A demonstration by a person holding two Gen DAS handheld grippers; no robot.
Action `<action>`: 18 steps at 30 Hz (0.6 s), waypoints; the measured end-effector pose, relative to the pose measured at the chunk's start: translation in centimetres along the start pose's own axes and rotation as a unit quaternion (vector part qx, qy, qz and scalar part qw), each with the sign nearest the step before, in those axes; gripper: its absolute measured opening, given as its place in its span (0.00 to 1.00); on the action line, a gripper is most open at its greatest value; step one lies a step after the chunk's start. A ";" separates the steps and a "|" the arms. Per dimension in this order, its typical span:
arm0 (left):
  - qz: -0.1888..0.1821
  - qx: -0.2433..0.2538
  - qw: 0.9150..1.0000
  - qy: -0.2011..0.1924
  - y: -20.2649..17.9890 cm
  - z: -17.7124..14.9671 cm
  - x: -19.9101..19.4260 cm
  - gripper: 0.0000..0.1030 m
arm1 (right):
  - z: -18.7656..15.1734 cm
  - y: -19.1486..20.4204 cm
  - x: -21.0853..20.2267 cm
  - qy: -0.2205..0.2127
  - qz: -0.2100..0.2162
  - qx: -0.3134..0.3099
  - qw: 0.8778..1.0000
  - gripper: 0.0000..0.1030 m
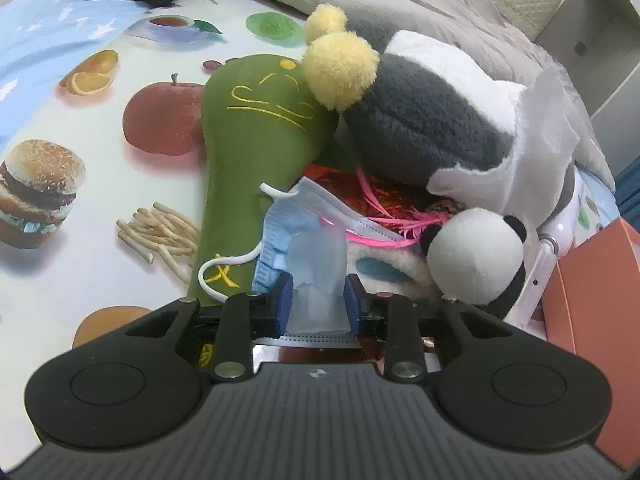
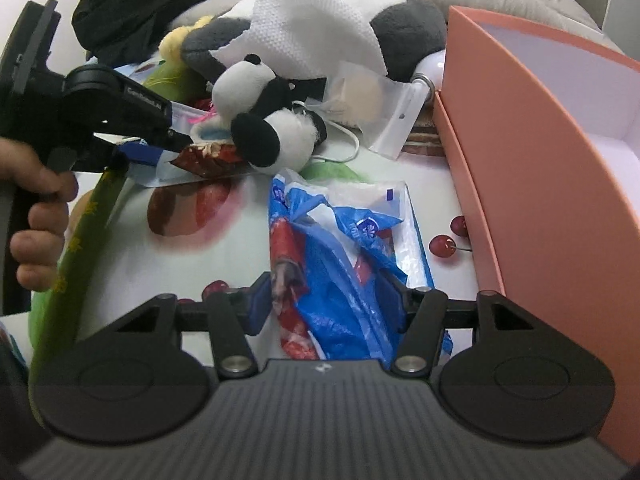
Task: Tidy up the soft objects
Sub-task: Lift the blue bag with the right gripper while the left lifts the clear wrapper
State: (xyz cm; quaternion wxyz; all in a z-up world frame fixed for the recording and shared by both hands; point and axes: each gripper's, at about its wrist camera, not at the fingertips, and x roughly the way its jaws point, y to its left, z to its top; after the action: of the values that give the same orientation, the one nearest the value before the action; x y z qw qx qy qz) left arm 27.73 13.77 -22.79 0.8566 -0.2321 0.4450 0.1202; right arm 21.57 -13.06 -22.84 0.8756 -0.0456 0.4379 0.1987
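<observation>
My left gripper (image 1: 319,300) stands partly open over a frosted clear pouch (image 1: 318,264), which fills the gap between the blue pads; I see no squeeze on it. A blue face mask (image 1: 280,228) lies just left of it, on a long green plush (image 1: 256,148). A small panda plush (image 1: 476,256) sits to the right, and a grey-and-white plush (image 1: 424,120) with yellow pompoms lies behind. My right gripper (image 2: 326,304) is open around a crumpled blue plastic bag (image 2: 340,248) that lies on the tablecloth.
A salmon-pink open box (image 2: 540,160) stands along the right. White tissue (image 2: 312,24) drapes the grey plush, beside a clear zip bag (image 2: 384,112). A red snack packet (image 2: 208,156) and black cloth (image 2: 152,4) lie near the hand (image 2: 40,220) holding the left gripper.
</observation>
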 end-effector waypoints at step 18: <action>-0.042 0.015 0.999 -0.010 1.4 -4.3 -6.8 0.15 | -0.8 0.1 -4.9 -0.044 -0.001 0.009 0.999 0.18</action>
State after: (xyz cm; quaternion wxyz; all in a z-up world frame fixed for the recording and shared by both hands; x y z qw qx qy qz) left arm 20.20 12.79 -19.71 0.8683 -0.2369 0.4283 0.0799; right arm 18.27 -14.69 -19.44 0.8947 -0.0299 0.4004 0.1956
